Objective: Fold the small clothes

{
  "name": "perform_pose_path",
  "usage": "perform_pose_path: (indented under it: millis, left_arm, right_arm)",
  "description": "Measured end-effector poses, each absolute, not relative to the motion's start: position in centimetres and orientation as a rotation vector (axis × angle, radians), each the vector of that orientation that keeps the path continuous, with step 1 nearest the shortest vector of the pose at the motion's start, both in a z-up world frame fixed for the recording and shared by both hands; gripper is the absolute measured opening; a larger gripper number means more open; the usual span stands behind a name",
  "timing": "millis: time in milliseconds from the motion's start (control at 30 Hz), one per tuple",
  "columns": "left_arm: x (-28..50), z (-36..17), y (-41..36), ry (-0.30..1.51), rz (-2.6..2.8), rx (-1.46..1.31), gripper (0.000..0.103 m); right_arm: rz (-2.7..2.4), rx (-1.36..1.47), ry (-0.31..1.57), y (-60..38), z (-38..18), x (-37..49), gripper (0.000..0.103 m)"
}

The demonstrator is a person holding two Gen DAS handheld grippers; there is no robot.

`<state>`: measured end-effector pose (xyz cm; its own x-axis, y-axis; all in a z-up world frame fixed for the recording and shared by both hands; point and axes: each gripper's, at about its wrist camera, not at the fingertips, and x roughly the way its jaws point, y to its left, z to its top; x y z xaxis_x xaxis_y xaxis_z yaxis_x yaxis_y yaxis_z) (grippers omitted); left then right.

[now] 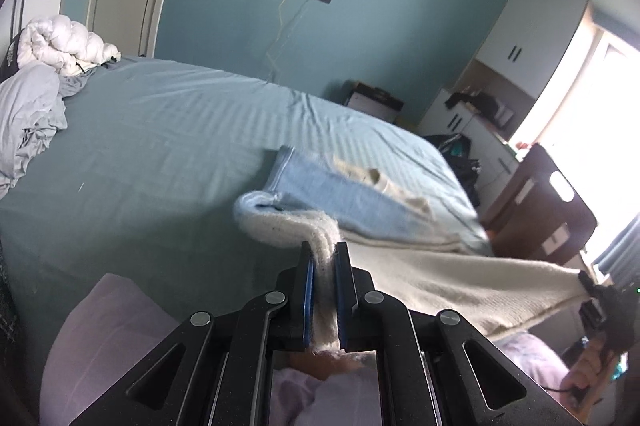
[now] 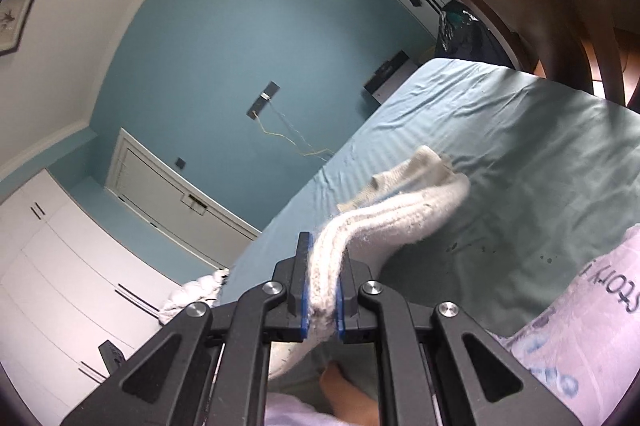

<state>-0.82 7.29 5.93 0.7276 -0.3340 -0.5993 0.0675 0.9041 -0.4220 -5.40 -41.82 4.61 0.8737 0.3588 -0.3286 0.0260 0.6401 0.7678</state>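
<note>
The left gripper (image 1: 325, 280) is clamped tight on a bunched cream edge of the garment (image 1: 360, 197) — a small knitted piece, cream outside with pale blue showing on its upper face. The right gripper (image 2: 322, 284) is pinched just as firmly on another thick cream edge of the same piece. Between the two, the cloth hangs stretched and clear of the bed (image 1: 152, 145), its far part drooping toward the green-blue sheet, right of the bed's middle. A heap of crumpled bedding (image 1: 36, 81) lies well apart at the far left. This looks like the lift-and-spread step before a fold — next, the held edge probably needs carrying over the far part and laying flat, both grips kept level so the cloth lands without twisting.
</note>
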Motion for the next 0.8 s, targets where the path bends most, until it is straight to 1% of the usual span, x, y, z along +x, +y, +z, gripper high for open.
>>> perform_pose_path:
  millis: [167,300,500,667,800]
  left_arm:
    - [-3.1,6.7,9.3,0.699,-0.251,-0.484,0.008]
    - [-5.5,7.8,9.5,0.682,-0.294,-0.483,0.008]
    - [-7.3,9.7,11.2,0.662,-0.319,-0.587,0.008]
    - [-3.5,9.2,11.6,0.695,-0.322,-0.598,0.008]
    - [3.1,7.5,11.2,0.767,-0.351,-0.654,0.008]
  right_arm:
    - [0.195,0.869,0.485,-43.3,5.4,-8.5,0.005]
    - [0.204,0.823,0.518,-42.8,6.6,-10.6,0.005]
    - [0.307,0.833,0.565,-42.5,8.2,-11.4,0.005]
    - [0.276,0.874,0.655,-43.4,6.5,-6.8,0.005]
    - [0.268,0.941,0.744,-45.2,4.8,-0.3,0.005]
